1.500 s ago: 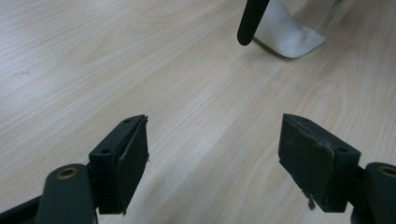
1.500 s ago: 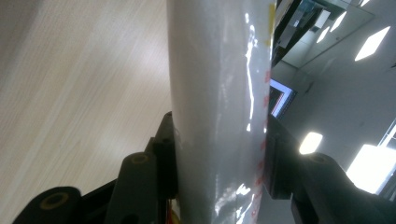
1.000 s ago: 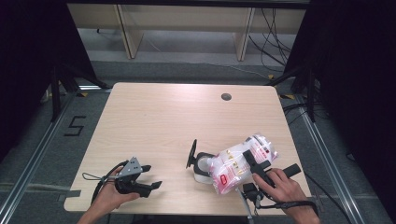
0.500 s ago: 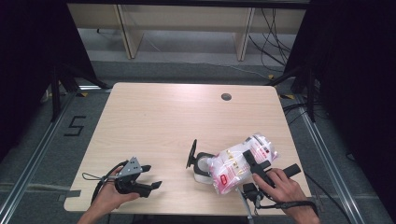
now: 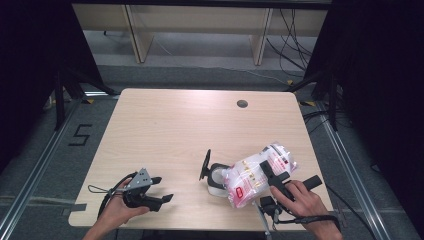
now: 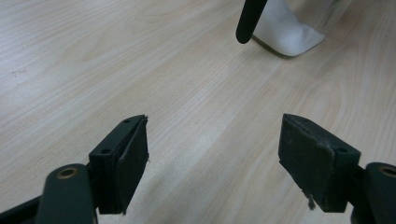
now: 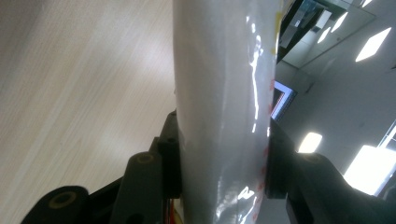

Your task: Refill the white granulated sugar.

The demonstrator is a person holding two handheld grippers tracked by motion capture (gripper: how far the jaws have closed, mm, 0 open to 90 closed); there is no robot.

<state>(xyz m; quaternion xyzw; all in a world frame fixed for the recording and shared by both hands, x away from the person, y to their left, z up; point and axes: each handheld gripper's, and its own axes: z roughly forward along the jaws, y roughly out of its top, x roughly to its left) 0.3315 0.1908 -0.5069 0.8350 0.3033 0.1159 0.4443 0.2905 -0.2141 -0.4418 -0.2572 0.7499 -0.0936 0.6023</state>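
Between the two pads of the right gripper (image 7: 222, 158) stands a clear plastic bag (image 7: 224, 93) with red print, pinched from both sides so that the film bulges up and away from the jaws; the grip is tight on it. In the high view that same right gripper (image 5: 267, 172) lies under the person's right hand (image 5: 300, 200) at the near right of the table (image 5: 175, 125), and the bag (image 5: 255, 175) stretches from its jaws out toward the far right edge, lifted at a slant. Just beyond the bag's lower end, touching or nearly touching it, sits a small white cup-like thing (image 5: 216, 181) with a black lid (image 5: 205, 164) standing upright on edge at its far side. The left gripper (image 6: 215, 154) is released, its jaws spread wide over bare wood with nothing between them; ahead of it and well apart, the black lid (image 6: 250, 18) and the white base (image 6: 287, 30) show at the top of its own view. From above, the left gripper (image 5: 162, 189) rests low in the left hand (image 5: 117, 215) at the near left. Farthest off, a round dark hole (image 5: 242, 103) marks the table's far side.
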